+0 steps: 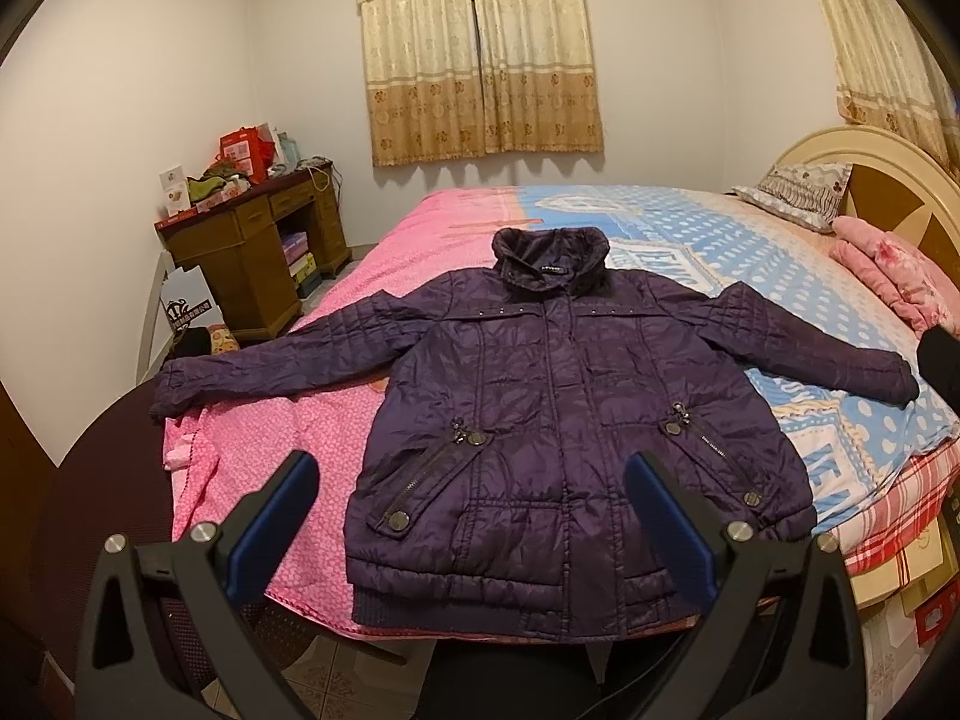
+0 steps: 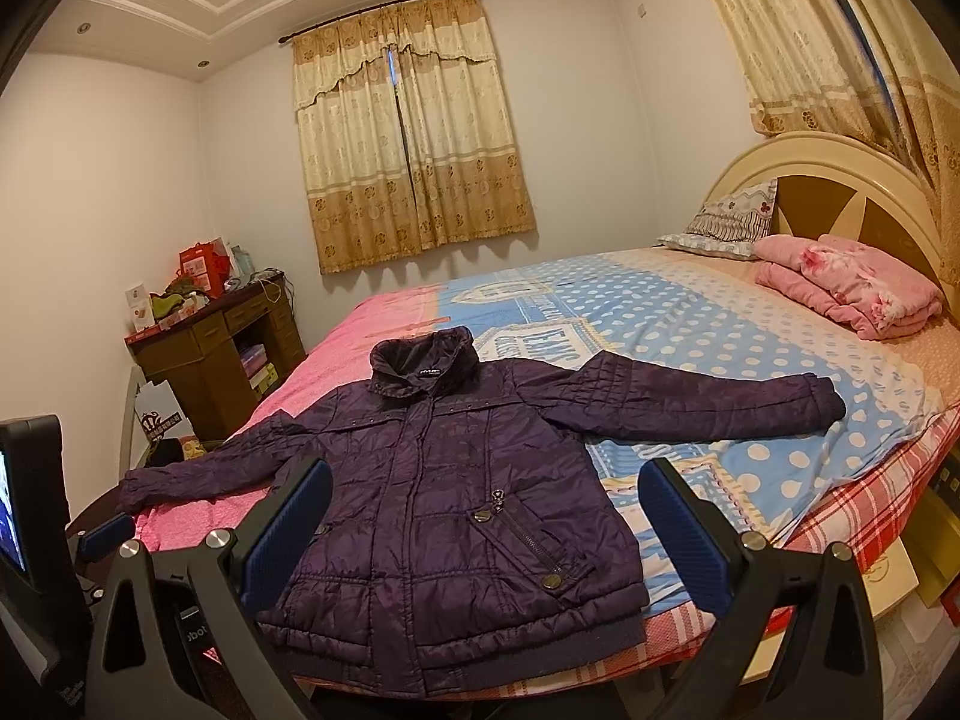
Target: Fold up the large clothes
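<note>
The purple quilted jacket [image 1: 540, 414] lay flat and face up on the bed [image 1: 750, 252], collar toward the curtained window [image 1: 480, 48], both sleeves spread wide, hem at the near edge. The left tool [image 1: 471, 516] hovered above the hem, jaws wide apart and empty. The right tool [image 2: 486, 525] hung likewise, spread open, gripping nothing.

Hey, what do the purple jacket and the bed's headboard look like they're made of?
Purple jacket: probably thin synthetic shell, nylon or polyester, given its sheen, fine crinkles and quilted stitching, with a ribbed knit hem. Headboard: looks like glossy cream-painted wood with brown inset panels; the exact material is unclear.
</note>
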Demonstrator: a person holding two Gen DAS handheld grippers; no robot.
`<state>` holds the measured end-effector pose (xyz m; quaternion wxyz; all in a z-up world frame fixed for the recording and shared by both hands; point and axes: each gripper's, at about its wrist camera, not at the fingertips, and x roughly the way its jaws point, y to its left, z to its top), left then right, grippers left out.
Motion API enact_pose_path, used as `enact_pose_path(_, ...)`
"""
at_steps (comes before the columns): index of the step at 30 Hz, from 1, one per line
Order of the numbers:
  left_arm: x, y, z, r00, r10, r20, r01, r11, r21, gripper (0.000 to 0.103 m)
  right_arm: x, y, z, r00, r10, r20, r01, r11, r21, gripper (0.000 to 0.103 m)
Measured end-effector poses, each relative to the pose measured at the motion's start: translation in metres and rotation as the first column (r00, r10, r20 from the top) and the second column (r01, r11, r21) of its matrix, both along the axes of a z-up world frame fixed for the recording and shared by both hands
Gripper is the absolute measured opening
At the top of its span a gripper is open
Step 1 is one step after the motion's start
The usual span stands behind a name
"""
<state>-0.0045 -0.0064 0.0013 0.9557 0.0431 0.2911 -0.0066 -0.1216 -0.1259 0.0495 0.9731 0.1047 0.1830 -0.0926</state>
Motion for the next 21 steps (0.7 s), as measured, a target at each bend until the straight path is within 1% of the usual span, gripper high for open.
enact_pose_path(21,0.0008,0.0034,-0.0032,1.0,0.003,-0.005,-0.003,1.0,0.005,0.103,0.0003,0.0023,-0.0039,1.0,0.002,-0.006,-0.002,1.0,0.006,0.102)
